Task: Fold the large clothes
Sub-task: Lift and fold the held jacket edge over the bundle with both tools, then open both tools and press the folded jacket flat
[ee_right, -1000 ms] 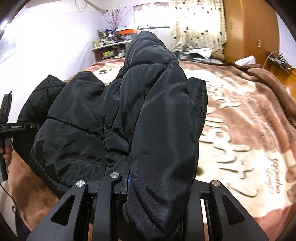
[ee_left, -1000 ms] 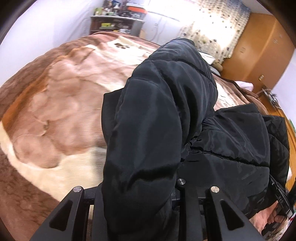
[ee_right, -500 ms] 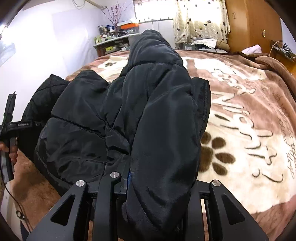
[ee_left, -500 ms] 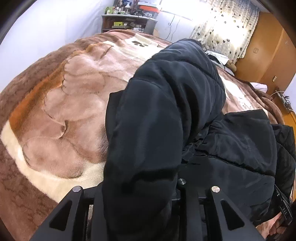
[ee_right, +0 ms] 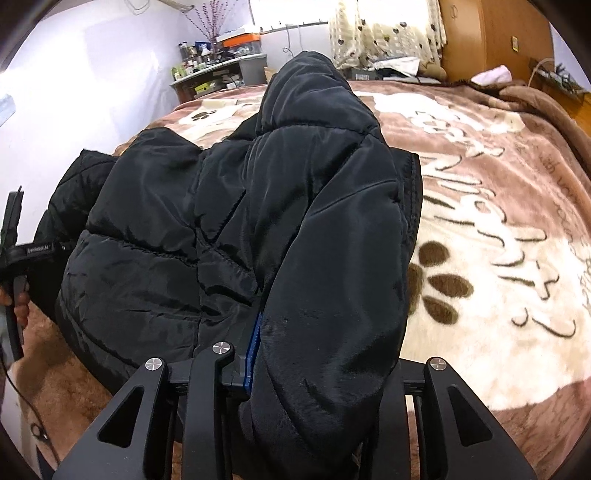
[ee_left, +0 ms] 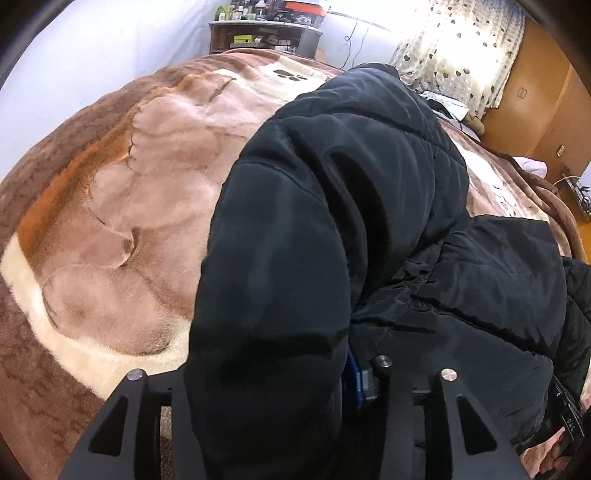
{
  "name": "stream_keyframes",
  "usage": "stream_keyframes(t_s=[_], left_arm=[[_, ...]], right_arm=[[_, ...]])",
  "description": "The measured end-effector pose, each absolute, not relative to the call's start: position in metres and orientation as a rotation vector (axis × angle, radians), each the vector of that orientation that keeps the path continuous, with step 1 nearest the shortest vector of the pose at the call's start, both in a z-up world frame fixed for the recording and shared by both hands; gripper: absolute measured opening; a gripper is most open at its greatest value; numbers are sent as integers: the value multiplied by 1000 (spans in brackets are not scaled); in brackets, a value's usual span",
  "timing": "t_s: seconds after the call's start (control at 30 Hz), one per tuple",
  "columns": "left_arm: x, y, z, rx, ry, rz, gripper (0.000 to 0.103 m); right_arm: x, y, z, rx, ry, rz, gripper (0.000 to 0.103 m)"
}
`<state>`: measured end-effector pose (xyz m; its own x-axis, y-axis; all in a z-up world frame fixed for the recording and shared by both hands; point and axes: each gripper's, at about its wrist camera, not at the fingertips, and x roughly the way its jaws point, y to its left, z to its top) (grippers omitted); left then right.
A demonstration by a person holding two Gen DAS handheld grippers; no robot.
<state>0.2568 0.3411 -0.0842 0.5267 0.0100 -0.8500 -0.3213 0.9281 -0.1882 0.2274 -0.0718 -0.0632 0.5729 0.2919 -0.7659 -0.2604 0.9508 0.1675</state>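
A black padded jacket (ee_right: 229, 221) lies on a brown and cream blanket (ee_right: 498, 240) that covers the bed, its body spread between the two grippers. The left gripper (ee_left: 273, 406) has a thick fold of the jacket, seemingly a sleeve, bulging up between its fingers; its jaws have just been opening, and a slim gap with a blue pad showing now stands beside the cloth on the right side, so the fold sits between the jaws with no clear squeeze. The right gripper (ee_right: 321, 387) shows the same: a fat roll of jacket stands between its fingers, its jaws have just been opening, and a blue pad edge shows bare to the left of the cloth. Whether either far pad touches the cloth is hidden. In the right view a hand (ee_right: 16, 299) holds the left gripper's handle at the edge. A cluttered shelf (ee_right: 218, 74) and curtain (ee_right: 388, 33) stand beyond the bed.
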Motion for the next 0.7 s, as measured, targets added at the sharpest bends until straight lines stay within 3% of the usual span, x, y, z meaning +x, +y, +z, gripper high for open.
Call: stream_keyframes(t_s=[0.13, 0.23, 0.33, 0.47, 0.7], left_arm=[[258, 348, -85, -379, 1006, 228, 59], [258, 348, -84, -369, 1011, 225, 60], [257, 353, -82, -378, 1014, 255, 70], [256, 356, -78, -375, 1012, 261, 70], [241, 363, -51, -389, 909, 320, 70]], right_arm=[[227, -72, -66, 15, 915, 315, 40], [227, -72, -65, 7, 920, 294, 42], [225, -71, -66, 11, 929, 272, 48], [222, -70, -61, -26, 918, 231, 62], [213, -76, -40, -83, 855, 174, 71]])
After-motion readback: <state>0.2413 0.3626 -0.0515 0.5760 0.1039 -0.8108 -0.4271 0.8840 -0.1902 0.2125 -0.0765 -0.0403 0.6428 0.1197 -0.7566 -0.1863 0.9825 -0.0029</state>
